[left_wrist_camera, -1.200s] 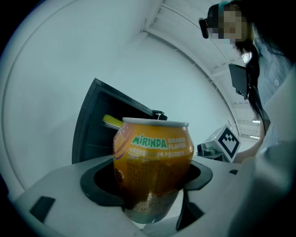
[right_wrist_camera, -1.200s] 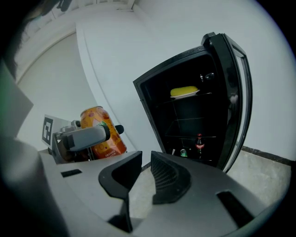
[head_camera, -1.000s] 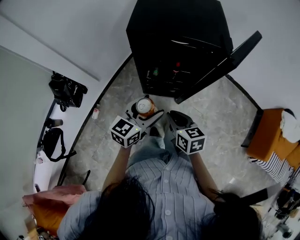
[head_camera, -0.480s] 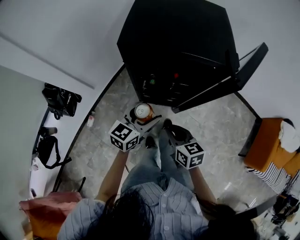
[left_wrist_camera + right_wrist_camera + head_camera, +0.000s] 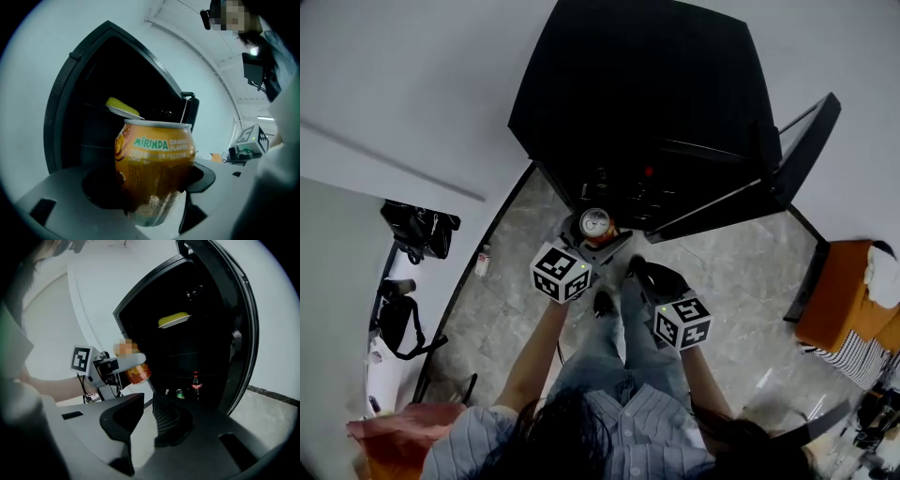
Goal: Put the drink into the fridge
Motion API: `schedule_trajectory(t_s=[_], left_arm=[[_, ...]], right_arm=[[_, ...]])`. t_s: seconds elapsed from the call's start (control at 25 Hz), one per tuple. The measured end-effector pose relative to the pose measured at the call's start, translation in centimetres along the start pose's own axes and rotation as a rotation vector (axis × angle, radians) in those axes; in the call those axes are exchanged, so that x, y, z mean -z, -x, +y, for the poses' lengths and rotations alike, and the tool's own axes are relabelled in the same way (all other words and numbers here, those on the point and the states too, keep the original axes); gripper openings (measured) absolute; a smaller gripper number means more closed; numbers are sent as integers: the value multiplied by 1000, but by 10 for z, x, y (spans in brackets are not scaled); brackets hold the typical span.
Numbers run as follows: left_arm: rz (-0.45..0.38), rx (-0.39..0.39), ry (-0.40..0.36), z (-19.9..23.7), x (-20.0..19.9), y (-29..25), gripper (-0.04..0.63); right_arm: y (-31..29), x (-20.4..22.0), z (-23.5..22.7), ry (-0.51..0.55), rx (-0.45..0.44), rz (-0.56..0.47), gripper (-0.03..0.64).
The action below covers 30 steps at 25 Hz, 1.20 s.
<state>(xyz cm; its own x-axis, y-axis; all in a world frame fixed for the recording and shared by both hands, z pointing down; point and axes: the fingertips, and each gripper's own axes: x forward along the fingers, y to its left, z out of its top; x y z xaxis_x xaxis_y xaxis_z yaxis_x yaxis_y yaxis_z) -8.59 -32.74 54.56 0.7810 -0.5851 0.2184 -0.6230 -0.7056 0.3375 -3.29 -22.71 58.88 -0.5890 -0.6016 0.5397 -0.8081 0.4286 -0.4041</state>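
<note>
An orange Mirinda can (image 5: 594, 223) stands upright between the jaws of my left gripper (image 5: 598, 238), which is shut on it just in front of the open black fridge (image 5: 647, 84). The left gripper view shows the can (image 5: 154, 164) filling the middle, held in the left gripper (image 5: 151, 190), with the dark fridge interior behind it. My right gripper (image 5: 643, 273) hangs a little to the right and lower, holding nothing. In the right gripper view, its jaws (image 5: 147, 418) sit close together, and the can (image 5: 137, 372) is at the fridge opening.
The fridge door (image 5: 797, 141) swings open to the right. Inside are a yellow plate (image 5: 173, 319) on an upper shelf and a cola bottle (image 5: 196, 383) beside a green can (image 5: 180, 393) low down. An orange chair (image 5: 844, 281) stands right; black bags (image 5: 420, 230) lie left.
The person has stepped closer to the fridge. Both grippers moved forward with them, and the can is now right at the fridge opening.
</note>
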Motion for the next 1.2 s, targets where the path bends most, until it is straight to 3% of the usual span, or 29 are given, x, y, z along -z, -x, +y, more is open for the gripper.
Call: schedule_trajectory(t_s=[0.52,0.92,1.2], left_arm=[[30,-31,-5,50,7,-64,356],[32,-86,-28,81,9,-116,356],[93,-131,-53,100,26,-135,354]], right_arm=[[-27,-18,-24,-106,20,-72,58],[-37,-5,-33,-159,19,-57,58],[-33,2,-41,-178,26,-47,58]])
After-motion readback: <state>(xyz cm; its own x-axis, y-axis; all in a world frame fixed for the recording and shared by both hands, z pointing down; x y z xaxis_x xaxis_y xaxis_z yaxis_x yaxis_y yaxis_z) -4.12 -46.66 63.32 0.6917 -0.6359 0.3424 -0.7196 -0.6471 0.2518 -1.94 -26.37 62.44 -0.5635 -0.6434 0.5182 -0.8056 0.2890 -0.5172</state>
